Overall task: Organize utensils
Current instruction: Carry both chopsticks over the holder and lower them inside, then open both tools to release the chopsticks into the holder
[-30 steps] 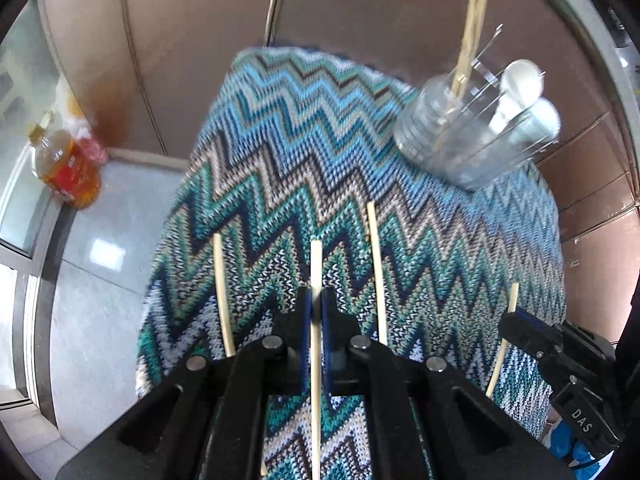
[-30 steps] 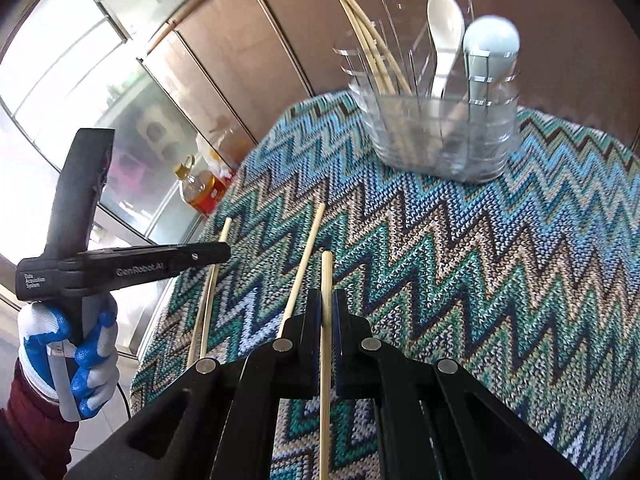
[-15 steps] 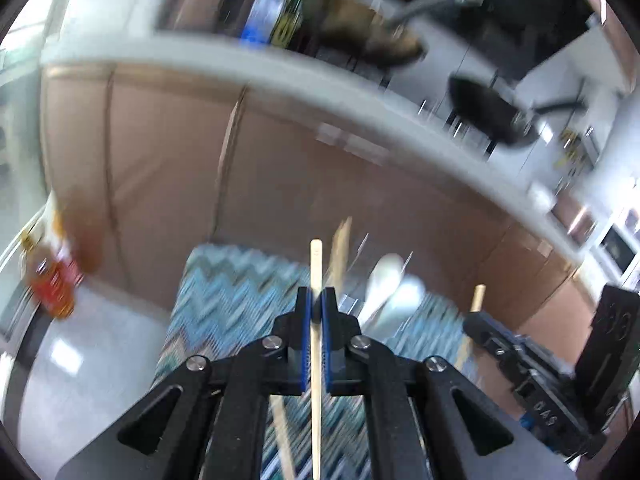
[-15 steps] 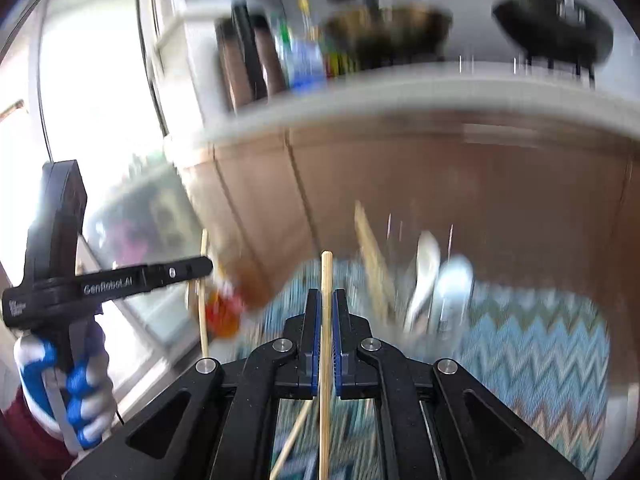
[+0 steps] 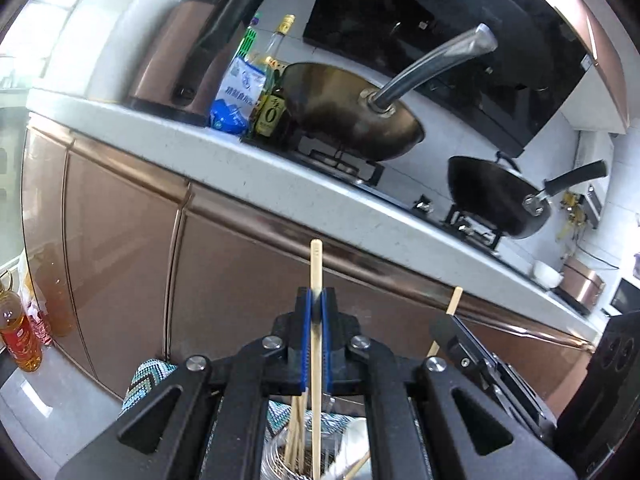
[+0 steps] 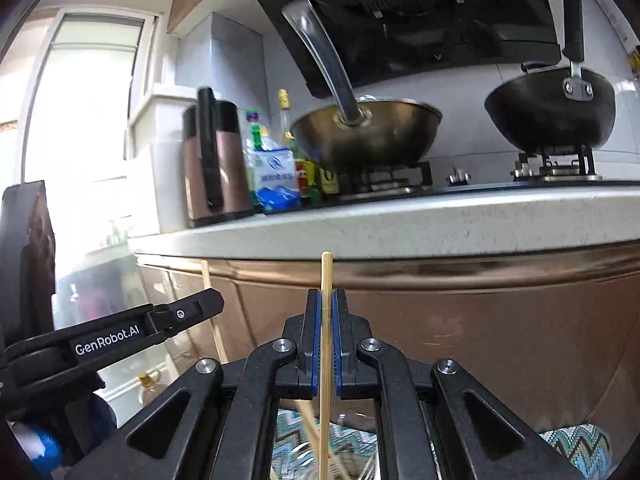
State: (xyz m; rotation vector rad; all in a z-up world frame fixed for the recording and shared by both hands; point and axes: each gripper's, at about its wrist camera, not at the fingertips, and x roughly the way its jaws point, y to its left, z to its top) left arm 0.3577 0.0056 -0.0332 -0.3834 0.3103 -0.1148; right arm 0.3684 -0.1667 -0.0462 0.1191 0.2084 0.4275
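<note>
Chopsticks: each tongs is clamped tight on one, left tongs [image 5: 316, 300] and right tongs [image 6: 327, 300], both sticks right above the clear holder [image 5: 280, 456] (barely visible), so go vertical, drop tips in before releasing.

Both chopsticks lifted off the cloth

The left tool [image 5: 316, 300] and right tool [image 6: 326, 304] now face the kitchen worktop [image 5: 280, 176] and woks; the zigzag cloth [image 5: 148, 376] shrinks to the bottom of each frame, the clear holder [image 5: 280, 452] sits under the tools.
</note>
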